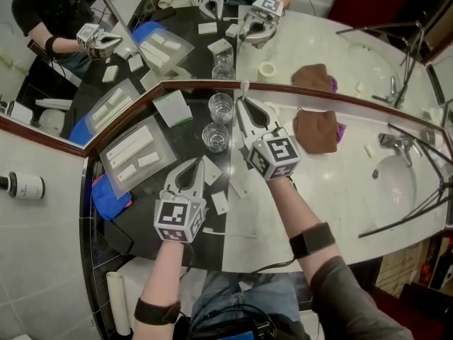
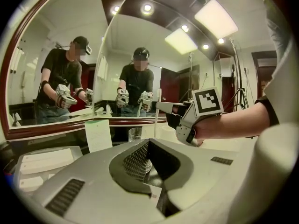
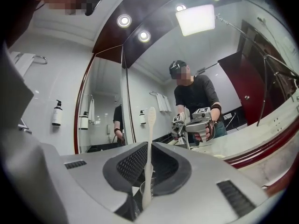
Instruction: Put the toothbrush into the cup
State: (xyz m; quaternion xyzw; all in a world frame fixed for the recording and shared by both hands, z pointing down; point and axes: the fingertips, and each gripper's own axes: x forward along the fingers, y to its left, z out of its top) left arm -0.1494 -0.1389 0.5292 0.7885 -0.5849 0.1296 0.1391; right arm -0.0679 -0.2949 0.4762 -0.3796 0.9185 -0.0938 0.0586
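Note:
A white toothbrush (image 3: 149, 153) stands upright between the jaws of my right gripper (image 3: 149, 146), which is shut on its handle. In the head view the right gripper (image 1: 242, 103) points toward the mirror, just right of two clear glass cups, one farther (image 1: 221, 107) and one nearer (image 1: 215, 137). The toothbrush's head (image 1: 244, 87) pokes out past the fingertips. My left gripper (image 1: 194, 164) hangs lower left of the nearer cup, shut and empty. In the left gripper view its jaws (image 2: 148, 143) are closed, with a cup (image 2: 135, 134) beyond them and the right gripper (image 2: 187, 118) to the right.
Clear plastic trays of white packets (image 1: 134, 153) and a blue item (image 1: 110, 194) lie at the left. A green-white card (image 1: 172, 108) leans on the mirror. A brown cloth (image 1: 316, 130), faucet (image 1: 389, 142) and sink (image 1: 393, 184) are at the right. Small white packets (image 1: 220, 203) lie near the left gripper.

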